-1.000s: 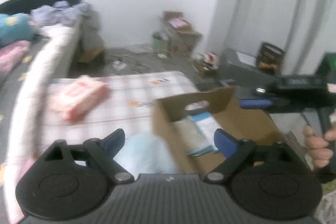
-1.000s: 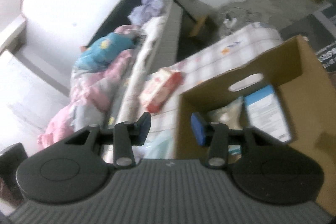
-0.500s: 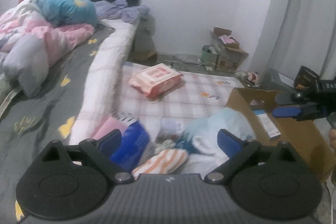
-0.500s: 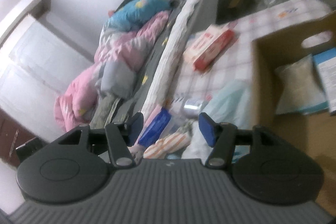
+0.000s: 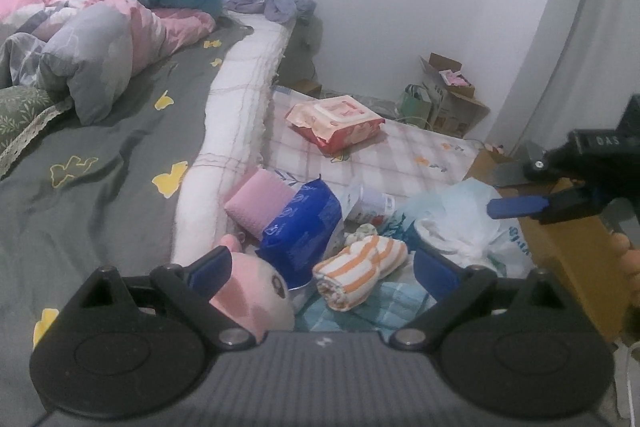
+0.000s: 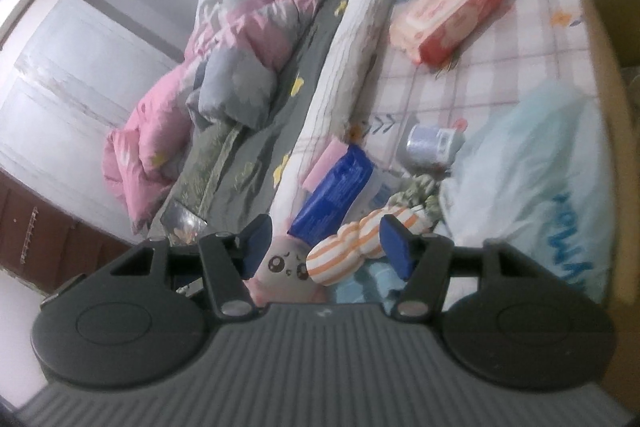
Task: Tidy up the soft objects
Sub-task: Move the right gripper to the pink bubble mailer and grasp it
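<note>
A pile of soft things lies on the checked mattress beside the bed: a pink plush toy (image 5: 256,297), an orange-striped rolled cloth (image 5: 358,269), a blue pack (image 5: 302,227), a pink pad (image 5: 258,203) and a pale blue plastic bag (image 5: 456,217). My left gripper (image 5: 322,267) is open and empty, just above the plush and the striped cloth. My right gripper (image 6: 324,243) is open and empty over the same striped cloth (image 6: 356,245) and plush (image 6: 286,267); it also shows at the right of the left wrist view (image 5: 516,207). The cardboard box (image 5: 560,247) stands at the right.
A red-and-pink wipes pack (image 5: 334,121) lies farther back on the mattress. The bed (image 5: 100,147) with a heaped quilt (image 5: 92,39) fills the left. A small bottle (image 6: 434,143) lies by the bag. Boxes and clutter (image 5: 448,99) stand by the far wall.
Both grippers have swung left, away from the cardboard box and toward the pile of soft things, and have come closer to the plush and the striped cloth. Both stay open.
</note>
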